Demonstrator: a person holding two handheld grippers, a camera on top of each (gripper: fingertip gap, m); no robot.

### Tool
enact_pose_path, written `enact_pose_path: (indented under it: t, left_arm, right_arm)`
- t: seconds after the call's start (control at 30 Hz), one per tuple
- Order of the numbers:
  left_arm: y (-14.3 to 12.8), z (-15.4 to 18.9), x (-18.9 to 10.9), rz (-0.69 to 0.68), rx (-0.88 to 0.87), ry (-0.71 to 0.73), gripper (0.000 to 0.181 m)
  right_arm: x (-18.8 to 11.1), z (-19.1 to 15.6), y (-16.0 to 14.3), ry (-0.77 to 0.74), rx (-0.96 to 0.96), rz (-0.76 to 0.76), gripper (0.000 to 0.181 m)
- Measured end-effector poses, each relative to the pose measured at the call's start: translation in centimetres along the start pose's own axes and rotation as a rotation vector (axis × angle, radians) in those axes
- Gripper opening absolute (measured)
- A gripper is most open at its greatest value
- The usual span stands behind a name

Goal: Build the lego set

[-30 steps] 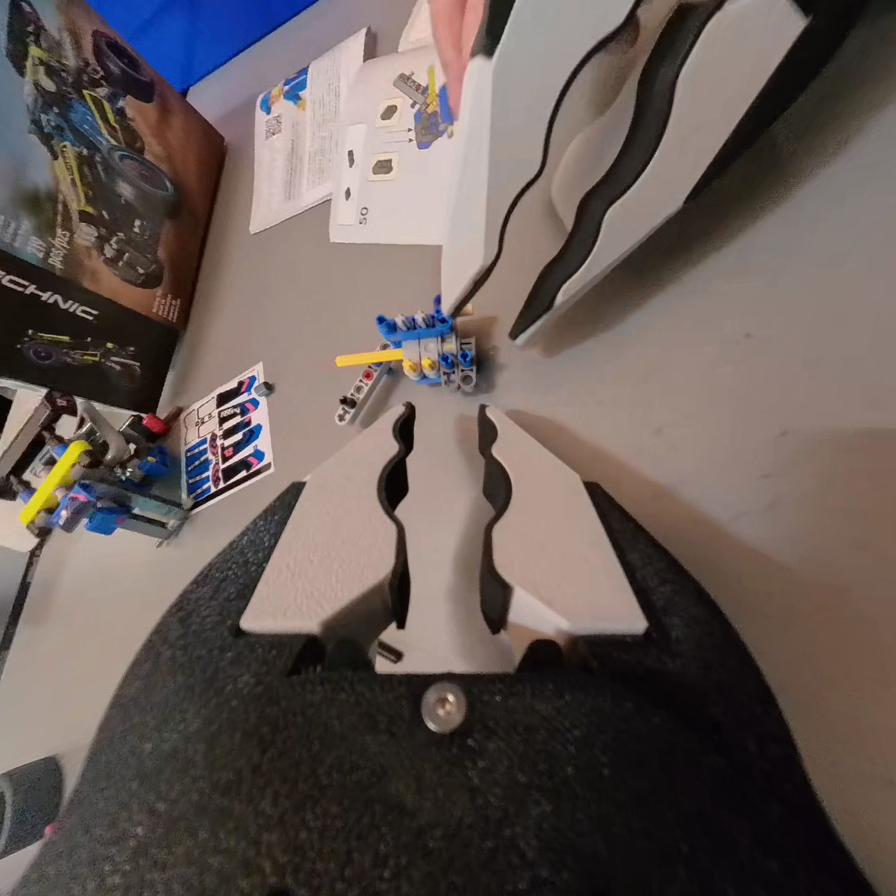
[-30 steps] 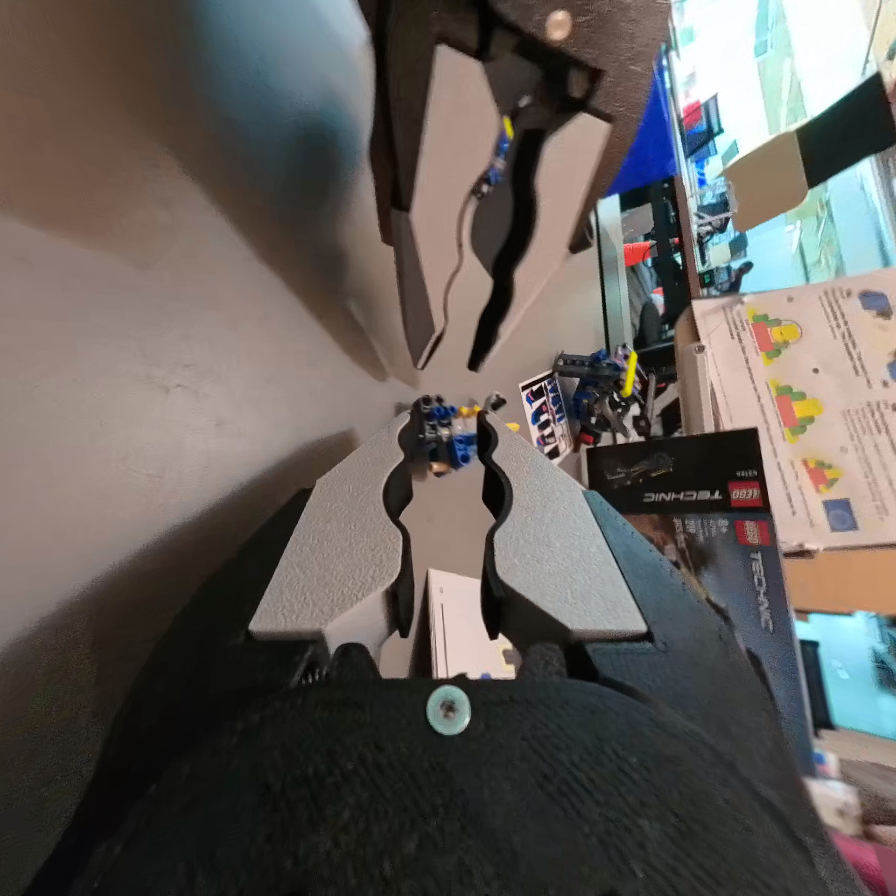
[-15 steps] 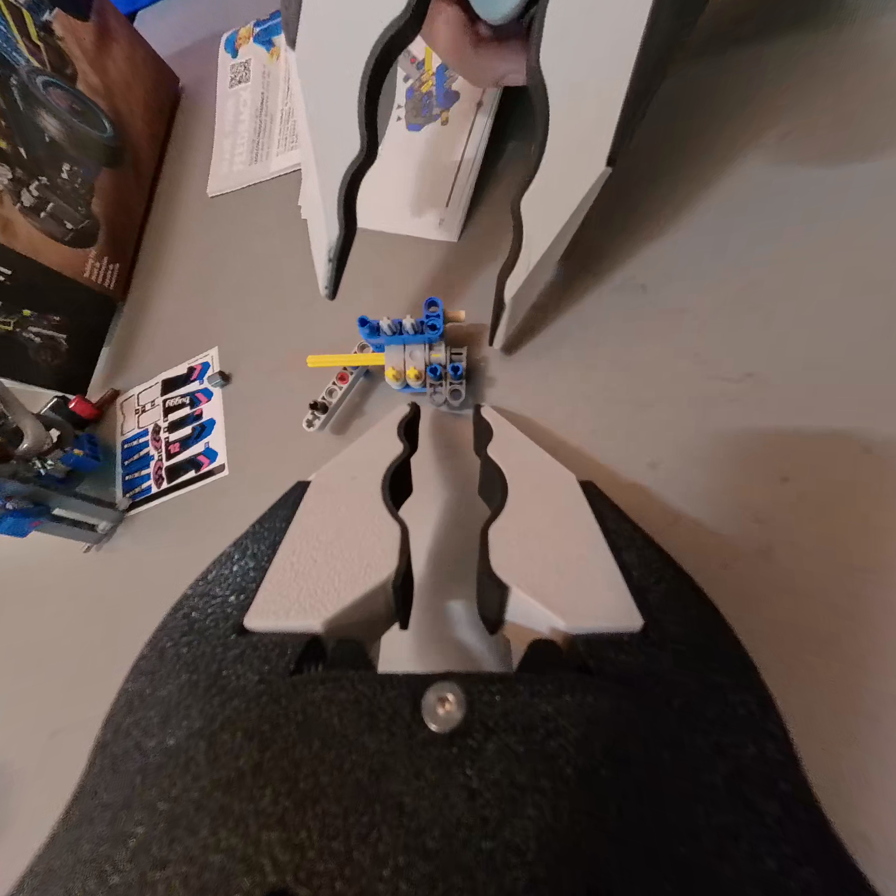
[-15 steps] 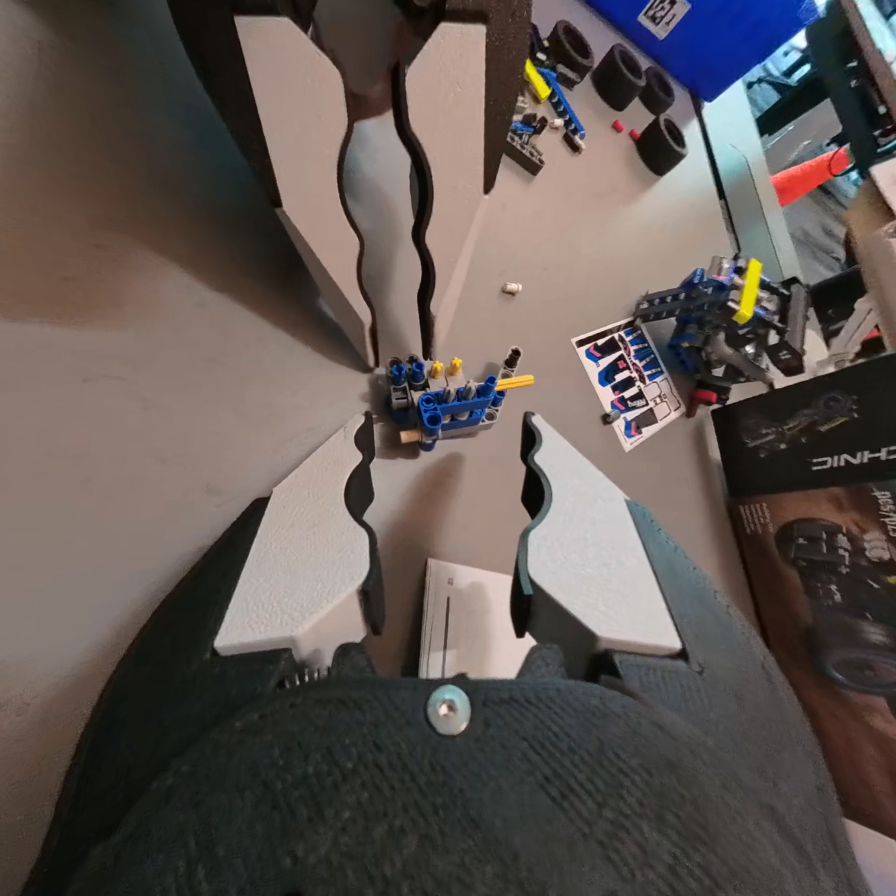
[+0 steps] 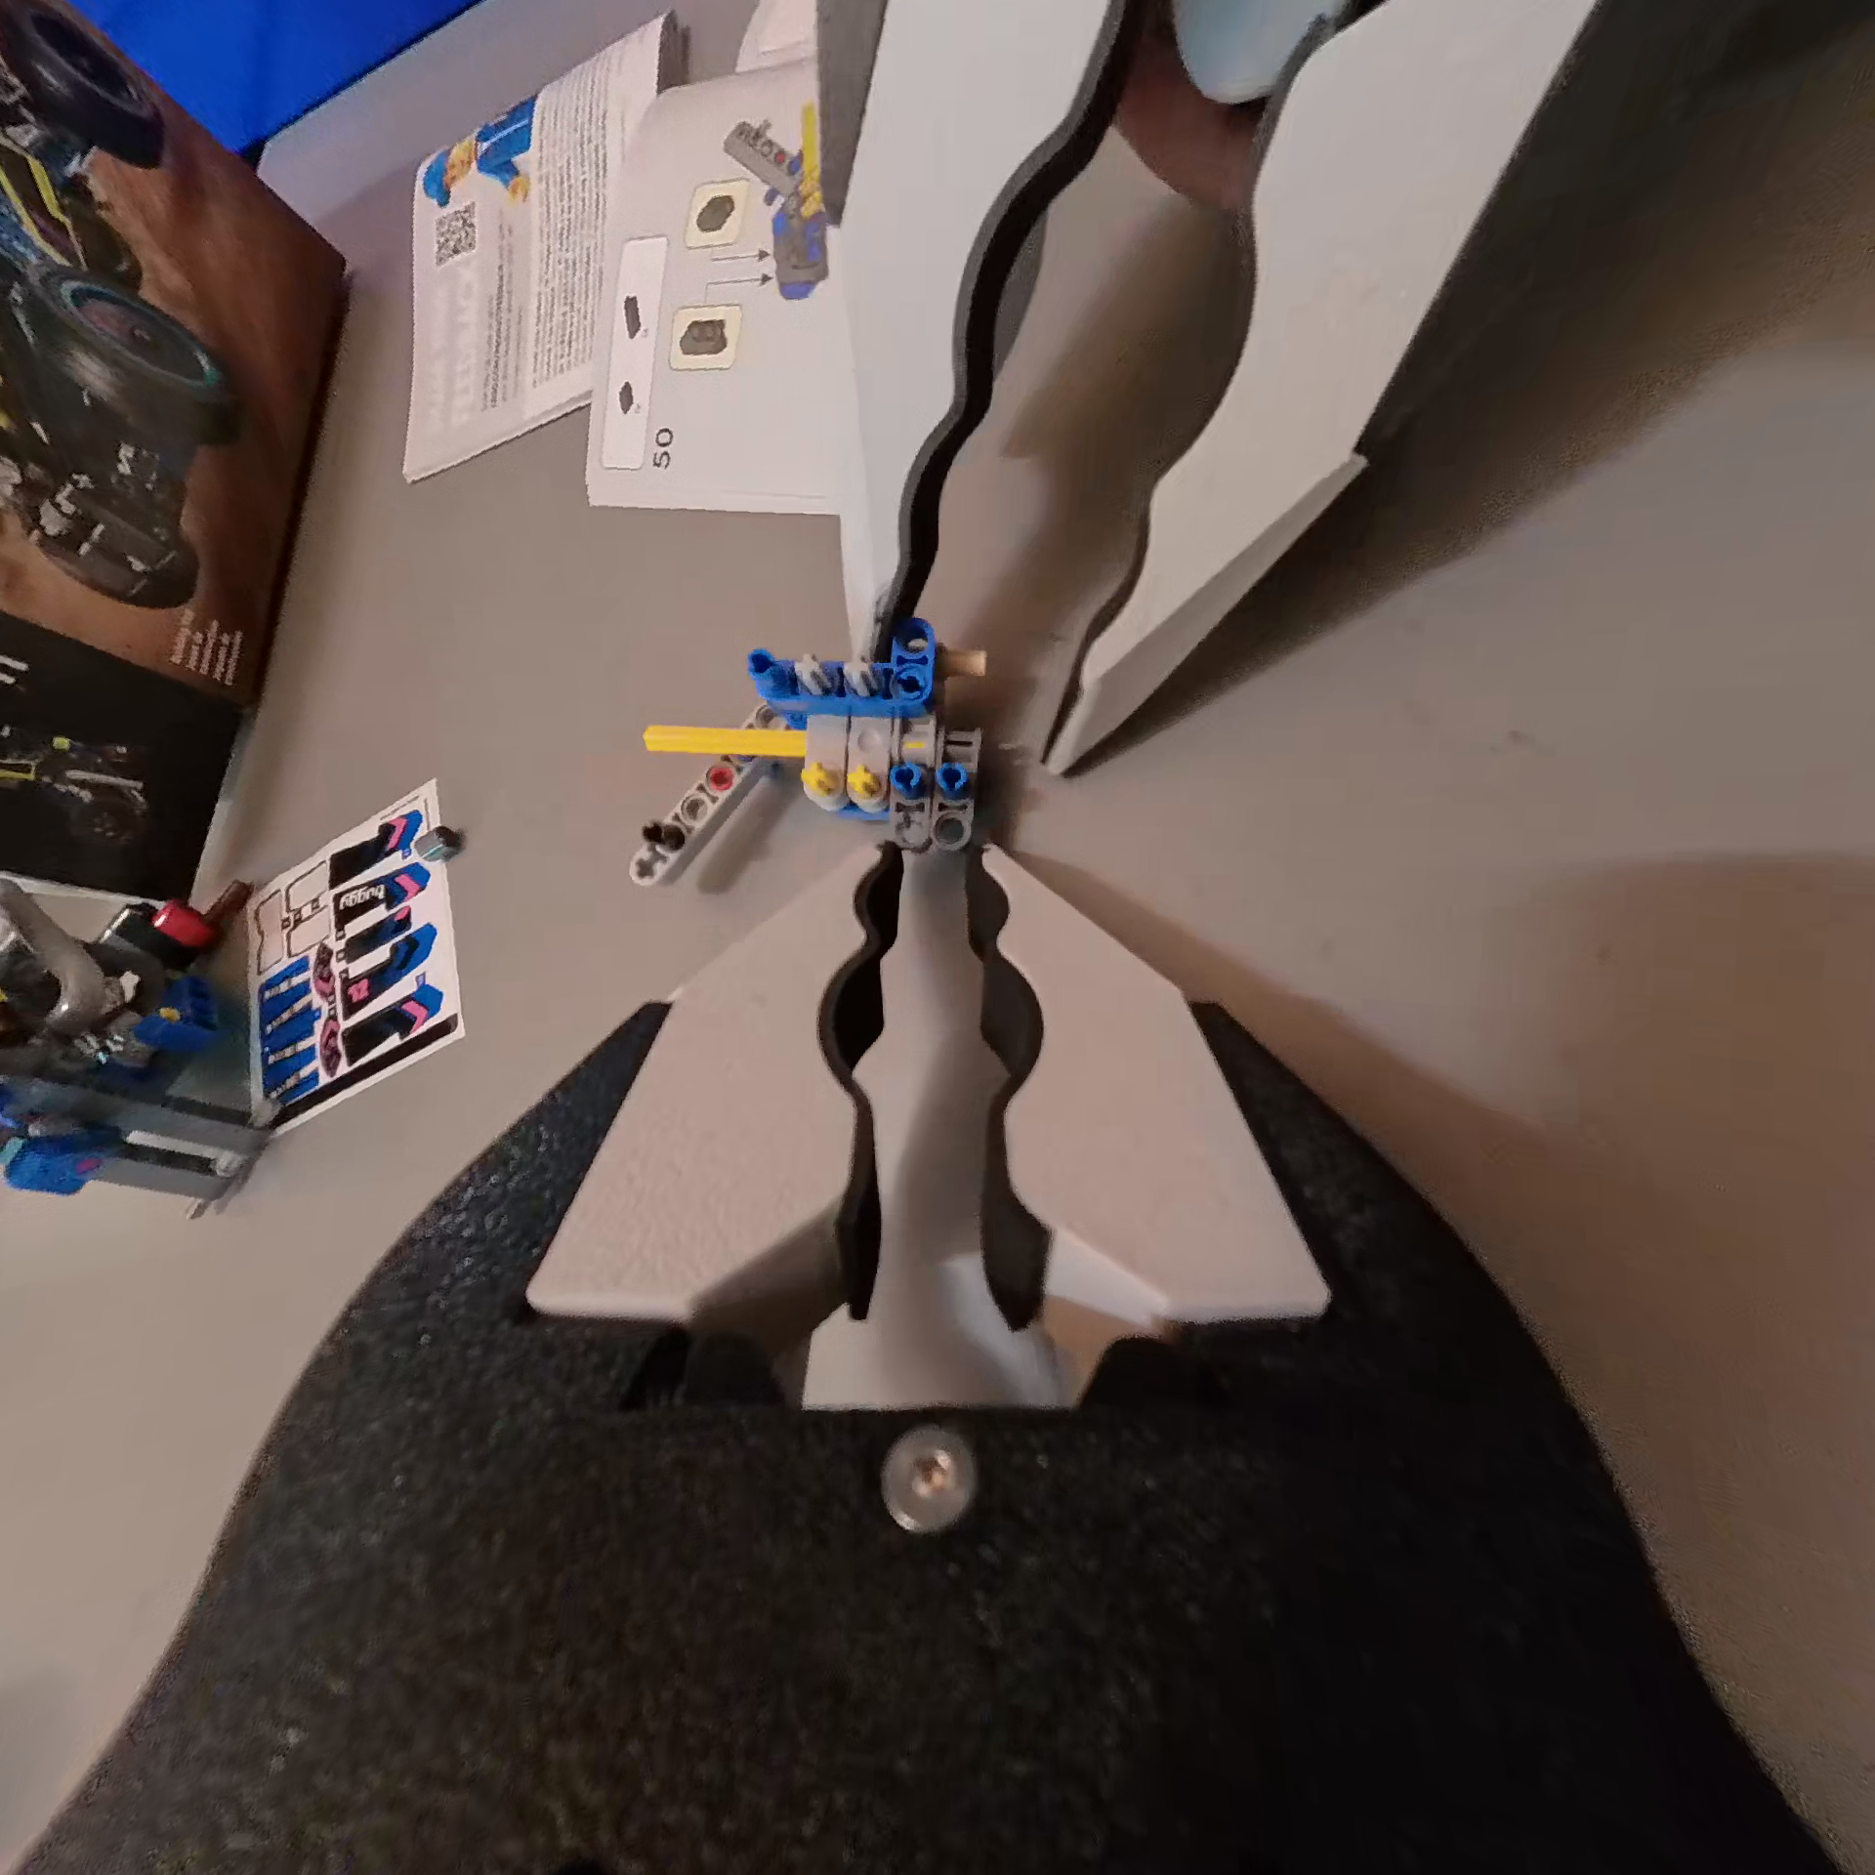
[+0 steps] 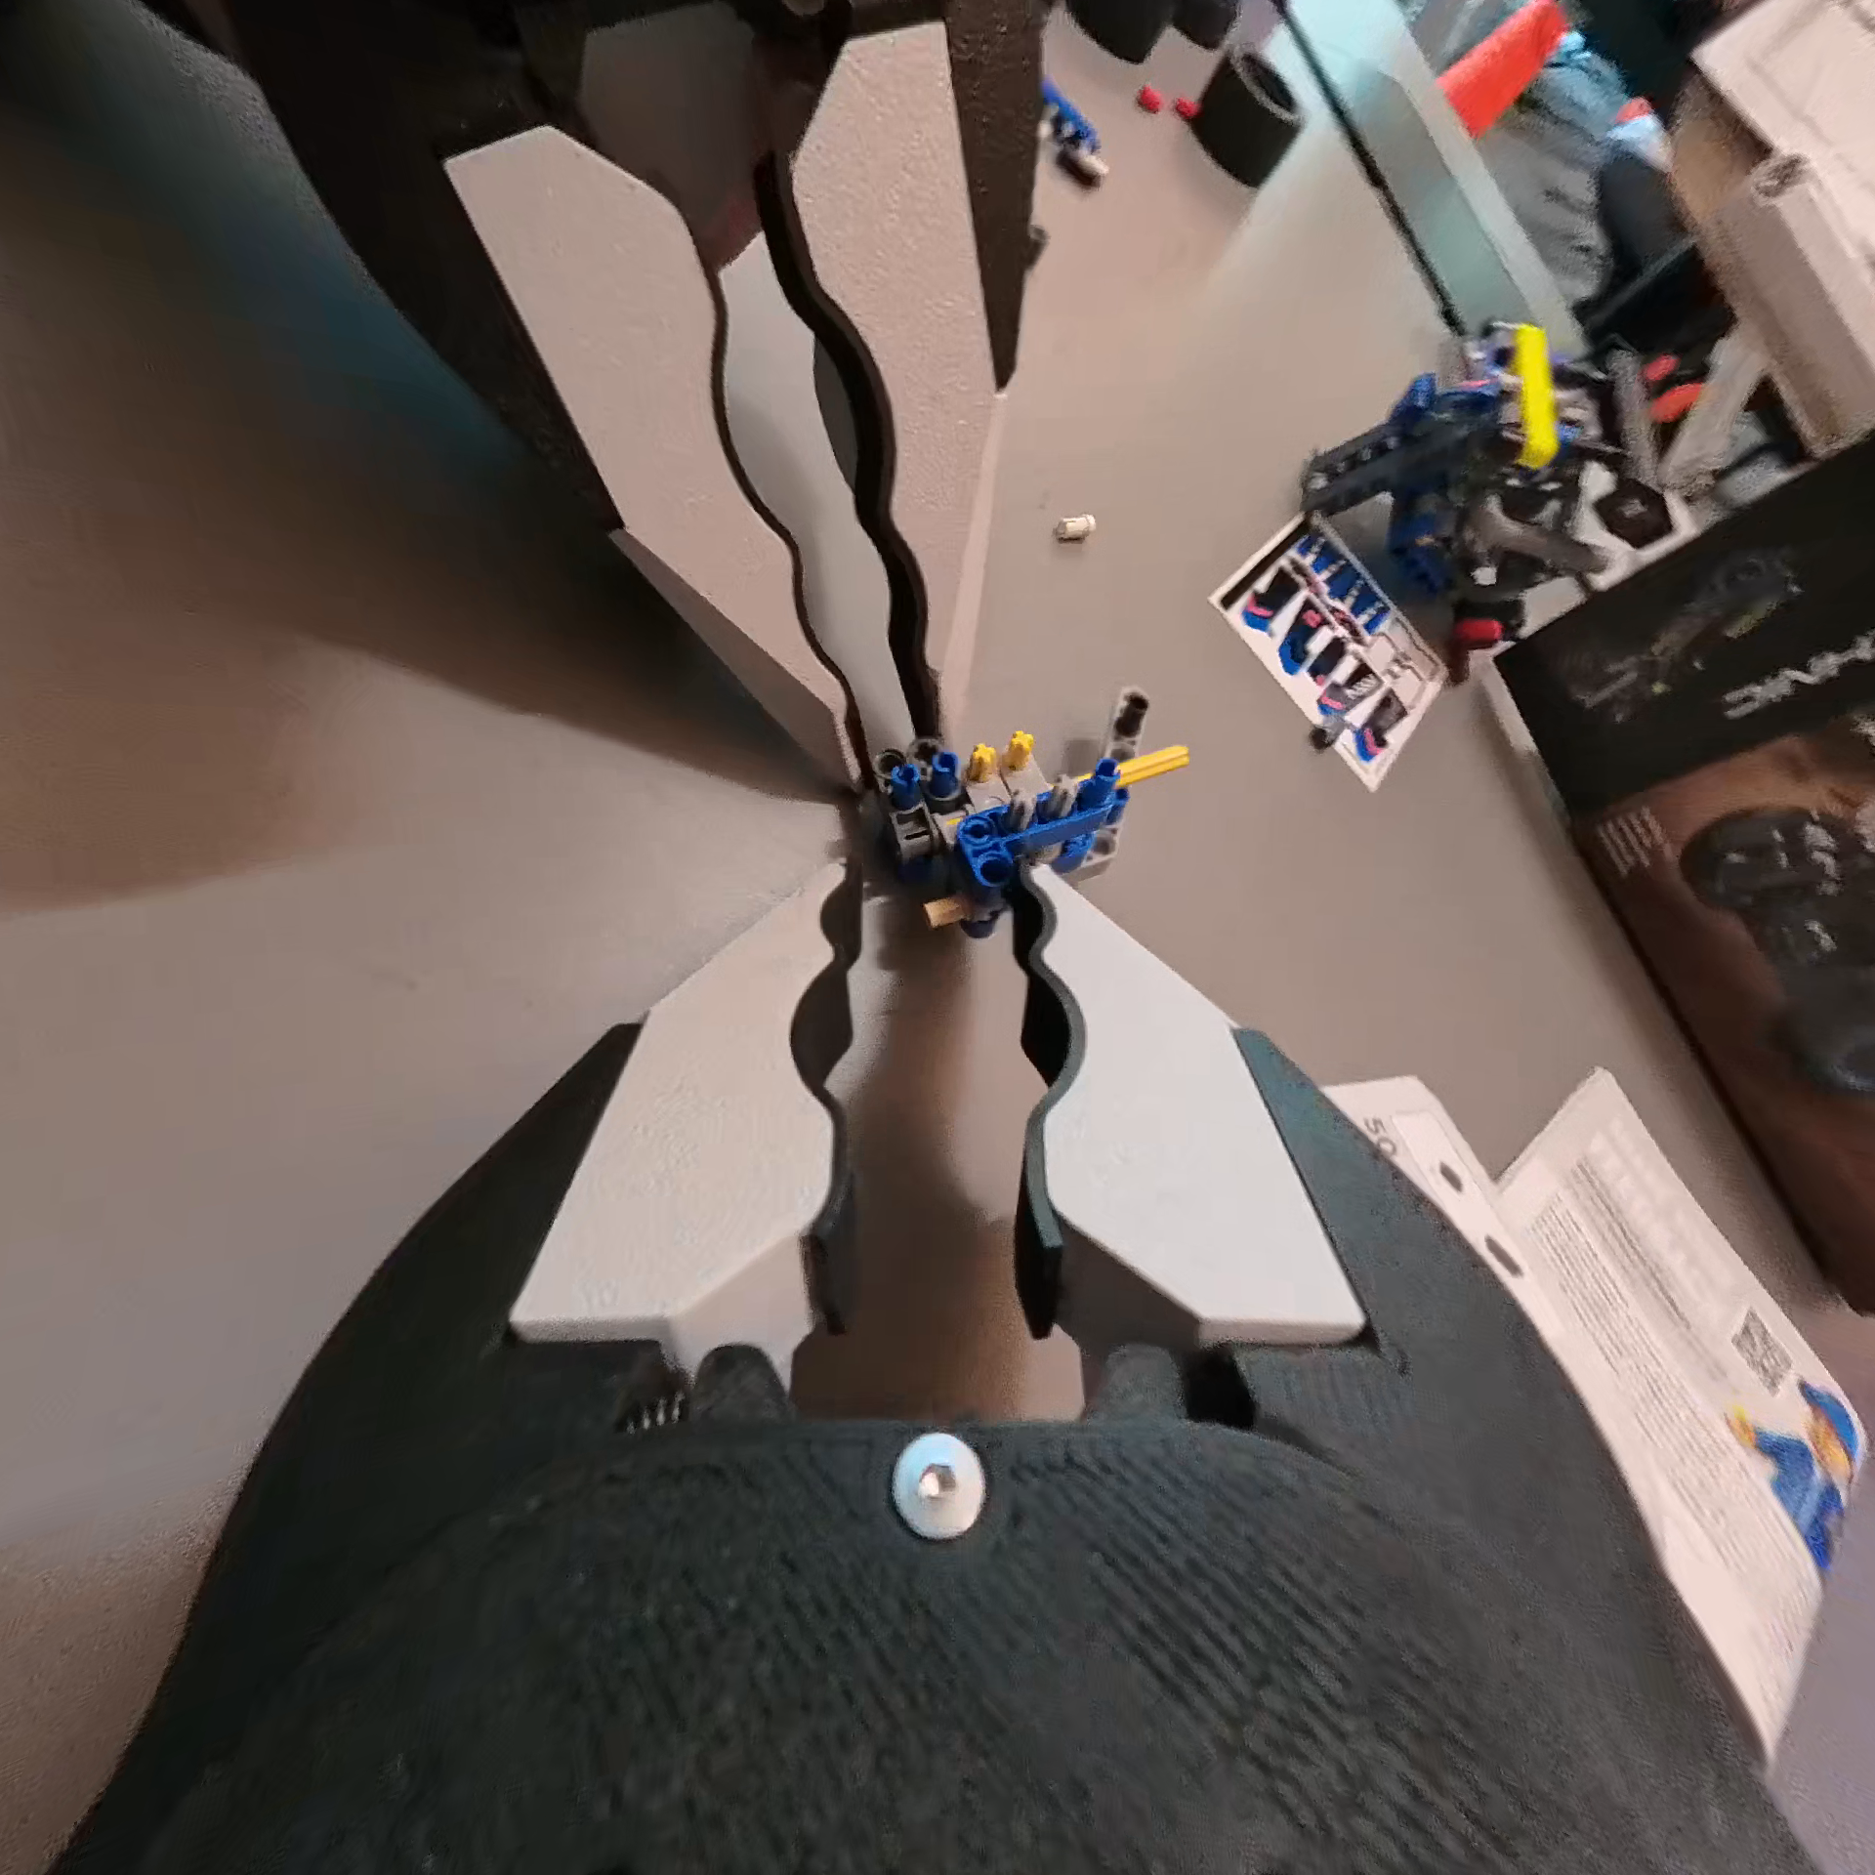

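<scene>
Now I have the small lego sub-assembly (image 5: pixel 878 751) lying on the grey table (image 5: pixel 1420 913), between my two grippers, which face each other across it. The left gripper (image 5: pixel 939 862) has only a narrow gap between its fingertips, holds nothing, and its tips are just beside the grey end of the piece. The right gripper (image 6: pixel 933 888) is moderately open and also empty; one fingertip seems to touch the blue beam (image 6: pixel 1035 827), but I cannot tell for sure.

I think the step in hand is to take the piece from both sides. To do it well, I would close the right gripper on the solid blue and grey block, not on the thin parts, and keep the left gripper as a stop so the piece does not slide.

The long axis lies flat on the table, crosswise to both grippers. The yellow axle (image 5: pixel 725 741) points toward the sticker sheet (image 5: pixel 350 954), and the short tan pin (image 5: pixel 964 662) points the opposite way. The pins on the grey beams stand toward the left gripper.
</scene>
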State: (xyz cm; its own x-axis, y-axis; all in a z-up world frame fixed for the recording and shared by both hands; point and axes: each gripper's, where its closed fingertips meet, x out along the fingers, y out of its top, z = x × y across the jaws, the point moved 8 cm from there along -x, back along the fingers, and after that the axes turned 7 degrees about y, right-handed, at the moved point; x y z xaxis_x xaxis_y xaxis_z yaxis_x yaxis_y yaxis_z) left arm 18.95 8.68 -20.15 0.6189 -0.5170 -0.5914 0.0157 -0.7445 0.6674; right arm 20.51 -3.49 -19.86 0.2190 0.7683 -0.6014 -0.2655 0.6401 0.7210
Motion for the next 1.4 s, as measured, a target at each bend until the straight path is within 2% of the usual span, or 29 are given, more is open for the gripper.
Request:
enact_pose_path:
  t: [0.07, 0.2, 0.3, 0.83, 1.4]
  left_arm:
    - [-0.2, 0.1, -0.2, 0.017, 0.016, -0.017, 0.01]
    - [-0.8, 0.0, -0.6, 0.051, -0.013, -0.095, 0.005]
    - [-1.0, -0.3, -0.7, 0.051, -0.043, -0.128, 0.006]
    - [-1.2, -0.8, -0.4, 0.049, -0.112, -0.259, 0.0]
    - [-1.2, -0.7, -0.4, 0.051, -0.086, -0.22, 0.0]
  right_arm:
    - [-0.3, -0.7, 0.1, -0.069, -0.023, -0.006, 0.022]
    - [-0.5, -1.0, -0.1, -0.236, -0.118, -0.016, 0.025]
    - [-0.1, -1.0, -0.3, -0.296, -0.206, -0.049, 0.016]
    - [0.2, -1.4, 0.0, -0.237, -0.247, -0.004, 0.014]
    - [0.1, -1.6, 0.0, -0.232, -0.284, 0.009, 0.014]
